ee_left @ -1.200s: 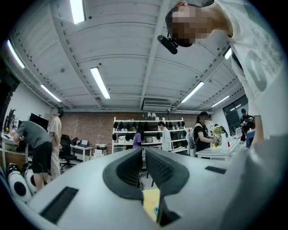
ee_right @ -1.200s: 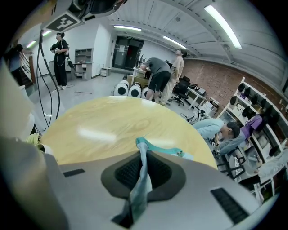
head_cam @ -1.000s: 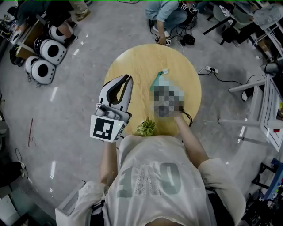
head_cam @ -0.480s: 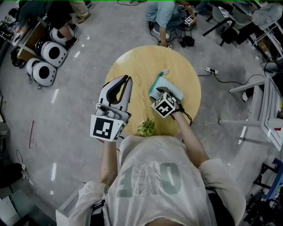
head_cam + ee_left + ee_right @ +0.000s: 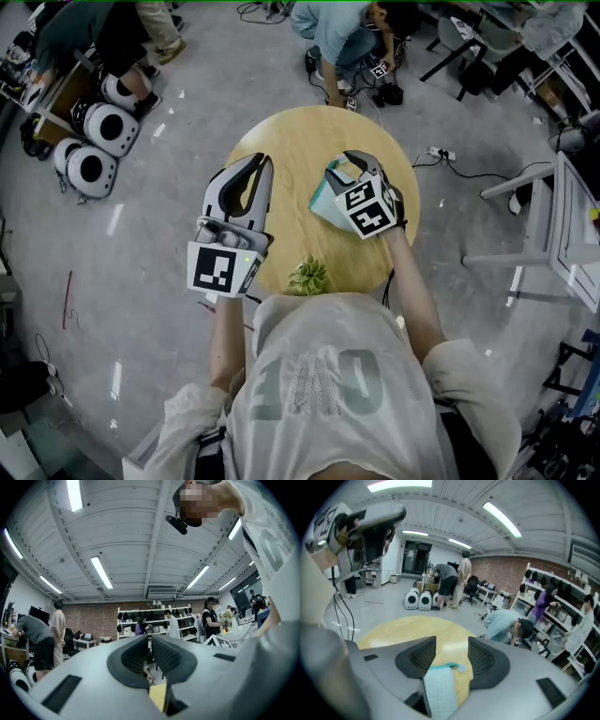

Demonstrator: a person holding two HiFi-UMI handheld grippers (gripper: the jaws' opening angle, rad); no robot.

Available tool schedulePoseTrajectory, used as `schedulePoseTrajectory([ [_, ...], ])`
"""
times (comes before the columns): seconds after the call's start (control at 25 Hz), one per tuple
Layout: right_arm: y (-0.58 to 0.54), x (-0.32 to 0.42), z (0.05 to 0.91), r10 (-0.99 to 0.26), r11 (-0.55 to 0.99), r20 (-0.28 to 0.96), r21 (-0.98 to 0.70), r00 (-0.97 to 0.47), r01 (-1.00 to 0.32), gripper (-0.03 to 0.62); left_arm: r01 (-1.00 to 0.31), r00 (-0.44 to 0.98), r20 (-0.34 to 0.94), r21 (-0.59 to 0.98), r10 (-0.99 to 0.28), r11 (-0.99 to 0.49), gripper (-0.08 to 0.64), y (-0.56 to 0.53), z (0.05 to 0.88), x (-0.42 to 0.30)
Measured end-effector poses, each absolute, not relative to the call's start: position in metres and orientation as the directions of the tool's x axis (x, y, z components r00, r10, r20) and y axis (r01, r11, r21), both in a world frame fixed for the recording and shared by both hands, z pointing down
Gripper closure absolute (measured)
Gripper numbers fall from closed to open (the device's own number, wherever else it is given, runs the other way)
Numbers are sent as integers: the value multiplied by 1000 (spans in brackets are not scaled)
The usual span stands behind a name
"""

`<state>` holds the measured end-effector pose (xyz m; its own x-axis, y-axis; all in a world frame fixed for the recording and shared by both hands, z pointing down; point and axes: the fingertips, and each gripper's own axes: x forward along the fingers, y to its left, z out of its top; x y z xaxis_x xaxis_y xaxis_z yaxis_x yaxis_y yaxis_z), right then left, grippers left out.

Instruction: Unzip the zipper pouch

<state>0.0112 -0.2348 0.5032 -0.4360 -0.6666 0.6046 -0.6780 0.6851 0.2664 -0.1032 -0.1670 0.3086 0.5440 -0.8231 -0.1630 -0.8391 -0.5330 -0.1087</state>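
Pouch (image 5: 323,202) looks light, soft and limp; its teal zip end (image 5: 449,667) seems the best hold. Left gripper (image 5: 260,161), over the table's (image 5: 300,141) left side, has its jaws together, empty. It lies right of the table's middle, under the right gripper (image 5: 349,167), whose jaws have just been opening, pads off it.

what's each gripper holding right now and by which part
Nothing is held. The jaws of the right gripper have just been opening, nothing between them, with the zipper pouch on the table below; the left gripper is shut, empty.
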Motion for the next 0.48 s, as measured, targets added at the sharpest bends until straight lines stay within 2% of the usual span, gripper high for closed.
schedulePoseTrajectory([
  [0.2, -242, 25, 396, -823, 545, 357, 280, -441, -790, 387, -863, 505, -211, -110, -837, -493, 514, -175, 286, -105],
  [0.36, -223, 38, 329, -891, 453, 126, 209, -436, -866, 456, -887, 461, -256, -110, -850, -448, 514, -175, 264, -104],
  [0.48, -203, 46, 302, -910, 410, 5, 165, -414, -897, 509, -895, 445, -274, -123, -852, -428, 514, -169, 258, -99],
])
